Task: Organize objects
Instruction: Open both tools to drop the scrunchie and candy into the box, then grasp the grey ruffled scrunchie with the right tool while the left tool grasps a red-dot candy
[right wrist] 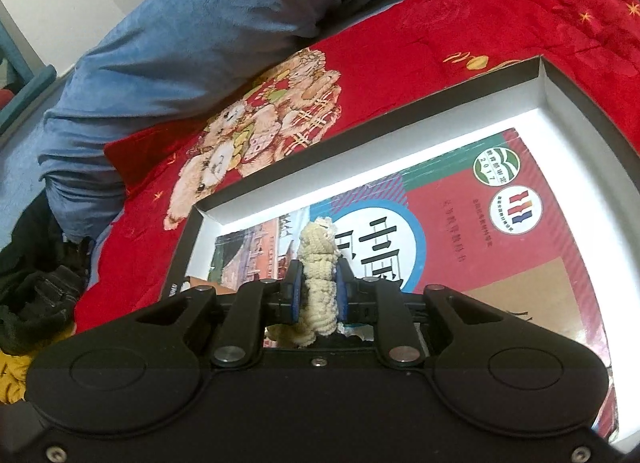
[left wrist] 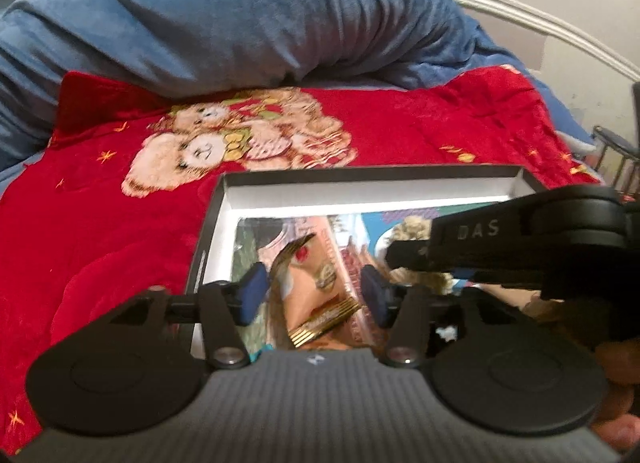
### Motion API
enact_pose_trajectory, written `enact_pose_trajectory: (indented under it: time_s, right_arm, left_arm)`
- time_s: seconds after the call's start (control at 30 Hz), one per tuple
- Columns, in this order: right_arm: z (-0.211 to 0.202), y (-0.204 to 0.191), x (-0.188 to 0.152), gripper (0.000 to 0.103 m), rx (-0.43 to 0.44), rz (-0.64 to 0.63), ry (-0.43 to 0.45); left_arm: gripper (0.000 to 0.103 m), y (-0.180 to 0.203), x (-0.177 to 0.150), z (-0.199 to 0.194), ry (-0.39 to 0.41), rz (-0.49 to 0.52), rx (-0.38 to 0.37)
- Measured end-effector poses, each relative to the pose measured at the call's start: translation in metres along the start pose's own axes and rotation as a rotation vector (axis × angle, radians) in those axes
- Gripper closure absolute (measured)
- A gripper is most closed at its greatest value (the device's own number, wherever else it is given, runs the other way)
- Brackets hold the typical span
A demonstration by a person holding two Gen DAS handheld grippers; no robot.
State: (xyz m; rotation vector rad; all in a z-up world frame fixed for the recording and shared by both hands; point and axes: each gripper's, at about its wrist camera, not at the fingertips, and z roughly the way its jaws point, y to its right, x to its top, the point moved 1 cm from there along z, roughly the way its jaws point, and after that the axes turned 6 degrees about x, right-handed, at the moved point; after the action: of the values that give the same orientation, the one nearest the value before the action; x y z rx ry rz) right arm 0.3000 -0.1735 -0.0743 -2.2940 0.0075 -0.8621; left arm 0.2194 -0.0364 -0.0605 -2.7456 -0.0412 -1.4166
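A shallow black box with a white inside (left wrist: pixel 224 223) (right wrist: pixel 544 95) lies on a red teddy-bear blanket. A colourful book (right wrist: pixel 460 223) lies flat in it. Gold forks (left wrist: pixel 320 323) lie on the book (left wrist: pixel 344 247). My left gripper (left wrist: pixel 316 295) is open above the forks, its blue pads on either side of them. My right gripper (right wrist: pixel 318 287) is shut on a cream knitted cloth (right wrist: pixel 318 263) and holds it over the book. It reaches in from the right in the left wrist view (left wrist: pixel 500 247).
The red blanket (left wrist: pixel 100 223) (right wrist: pixel 400 47) covers the bed. A bunched blue blanket (left wrist: pixel 240 23) (right wrist: pixel 180 23) lies behind the box. A white bed rail (left wrist: pixel 540 19) curves at the back right. Dark clothes (right wrist: pixel 36 295) lie at the left.
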Motion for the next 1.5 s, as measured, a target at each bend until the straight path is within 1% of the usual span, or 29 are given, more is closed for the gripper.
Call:
enact_pose_trajectory:
  time_s: [0.1,0.17,0.2,0.23,0.27,0.33,0.4,0.47,0.57,0.73,0.87,1.0,1.1,1.23,1.3,1.4,1.5]
  right_arm:
    - [-0.001,-0.001,0.001,0.077,0.006,-0.001,-0.003]
    - [-0.004,-0.003,0.003,0.069,0.007,-0.012,-0.01]
    - [-0.006,-0.004,0.004,0.061,0.012,-0.014,-0.012]
    - [-0.008,-0.005,0.005,0.058,0.022,-0.016,-0.013]
    - [-0.012,-0.006,0.007,0.058,0.039,-0.019,-0.009]
    - [-0.023,-0.009,0.011,0.053,0.069,-0.022,0.005]
    - [-0.037,-0.012,0.015,0.051,0.09,-0.03,0.029]
    - [-0.055,-0.014,0.021,0.048,0.104,-0.037,0.064]
    - [-0.088,-0.015,0.027,0.042,0.114,-0.045,0.13]
    - [-0.149,-0.016,0.024,0.034,0.096,-0.062,0.235]
    - [-0.191,-0.02,0.016,0.031,0.07,-0.095,0.265]
    - [-0.222,-0.028,0.002,0.025,0.035,-0.154,0.271]
    - [-0.239,-0.03,-0.017,0.02,0.015,-0.17,0.273]
    - [-0.254,-0.023,-0.04,0.019,-0.001,-0.138,0.257]
    - [-0.258,-0.017,-0.047,0.019,-0.006,-0.101,0.261]
    - [-0.26,-0.003,-0.059,0.018,-0.006,-0.003,0.261]
    - [-0.254,0.011,-0.075,0.018,-0.041,0.049,0.229]
  left_arm:
    - [0.028,0.0,0.002,-0.007,0.024,0.01,-0.01]
    - [0.025,-0.002,0.005,-0.012,0.047,0.017,-0.01]
    - [0.023,-0.002,0.007,-0.015,0.058,0.015,-0.012]
    - [0.022,-0.004,0.009,-0.017,0.068,0.01,-0.013]
    - [0.022,-0.006,0.011,-0.02,0.077,0.002,-0.015]
    - [0.022,-0.011,0.015,-0.027,0.099,-0.021,-0.022]
    - [0.021,-0.016,0.02,-0.035,0.12,-0.039,-0.027]
    - [0.021,-0.02,0.026,-0.047,0.149,-0.056,-0.029]
    - [0.019,-0.024,0.034,-0.066,0.187,-0.079,-0.056]
    - [0.016,-0.023,0.046,-0.11,0.265,-0.09,-0.105]
    - [0.013,-0.018,0.05,-0.151,0.329,-0.077,-0.139]
    - [0.011,-0.011,0.054,-0.189,0.371,-0.074,-0.163]
    - [0.01,-0.007,0.056,-0.209,0.379,-0.056,-0.19]
    - [0.008,0.002,0.051,-0.233,0.391,0.044,-0.188]
    - [0.004,0.005,0.043,-0.24,0.385,0.084,-0.192]
    - [0.002,0.012,0.028,-0.237,0.36,0.143,-0.179]
    - [0.002,0.018,0.008,-0.22,0.316,0.184,-0.168]
